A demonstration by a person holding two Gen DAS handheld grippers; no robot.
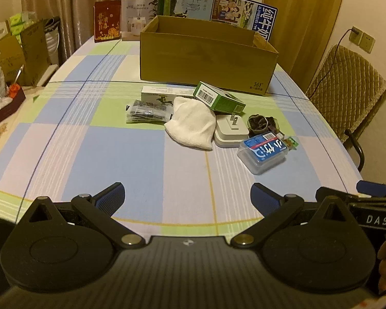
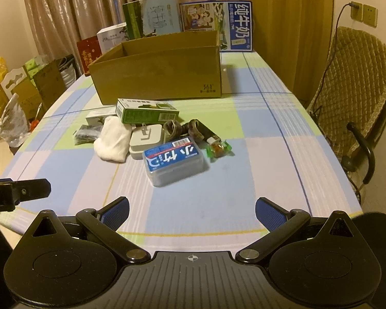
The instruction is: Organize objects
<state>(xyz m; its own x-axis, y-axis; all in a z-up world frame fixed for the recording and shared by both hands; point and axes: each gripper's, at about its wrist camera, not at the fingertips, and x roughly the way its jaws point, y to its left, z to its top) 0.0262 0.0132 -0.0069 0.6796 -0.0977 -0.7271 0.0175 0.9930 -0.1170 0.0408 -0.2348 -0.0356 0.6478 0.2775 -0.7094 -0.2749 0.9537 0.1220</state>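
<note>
An open cardboard box (image 1: 205, 61) (image 2: 162, 74) stands at the far middle of the checked tablecloth. In front of it lies a cluster: a green carton (image 1: 218, 99) (image 2: 148, 113), a white cloth (image 1: 191, 126) (image 2: 114, 140), a white charger (image 1: 231, 131) (image 2: 146, 139), a clear case with a blue label (image 1: 265, 152) (image 2: 173, 161), a dark packet (image 1: 148, 112) (image 2: 86, 134), a dark strap (image 1: 261, 123) (image 2: 190, 128) and a small green item (image 2: 218, 149). My left gripper (image 1: 187, 195) and right gripper (image 2: 191, 212) hover open near the front edge, both empty.
Printed cartons (image 1: 187, 0) (image 2: 216, 25) stand behind the box. A quilted chair (image 1: 347, 92) (image 2: 352, 90) sits at the table's right. Boxes and bags (image 1: 20, 51) (image 2: 25, 90) crowd the left side. The other gripper's tip (image 1: 373, 190) (image 2: 31, 188) shows at each view's edge.
</note>
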